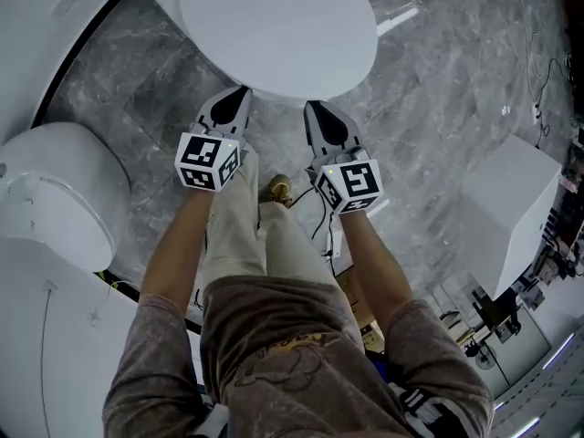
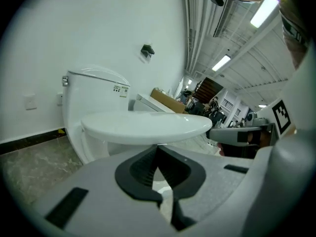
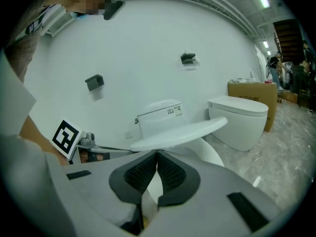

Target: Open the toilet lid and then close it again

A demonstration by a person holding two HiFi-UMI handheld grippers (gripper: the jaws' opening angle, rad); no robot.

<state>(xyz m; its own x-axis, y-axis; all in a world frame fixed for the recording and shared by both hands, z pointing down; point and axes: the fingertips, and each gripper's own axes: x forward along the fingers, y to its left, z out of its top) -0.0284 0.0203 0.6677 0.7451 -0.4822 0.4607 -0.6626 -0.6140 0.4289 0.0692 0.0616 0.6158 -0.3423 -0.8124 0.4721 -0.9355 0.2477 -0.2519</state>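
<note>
Two claws, the left claw [image 1: 239,92] and right claw [image 1: 316,108], both pressed together and empty, sit side by side at the toilet lid [image 1: 274,26] front rim. The lid lies just above their tips, stretching away toward the tank [image 2: 94,85], with neither hand nearer.

Grey marble-patterned floor [image 1: 438,108] with pale veins. A white toilet [image 1: 274,26] stands on it at the top. A second white toilet [image 1: 55,190] stands at the left, a white boxy block [image 1: 511,208] at the right. A person's tan shoe [image 1: 278,190] rests near the middle.
</note>
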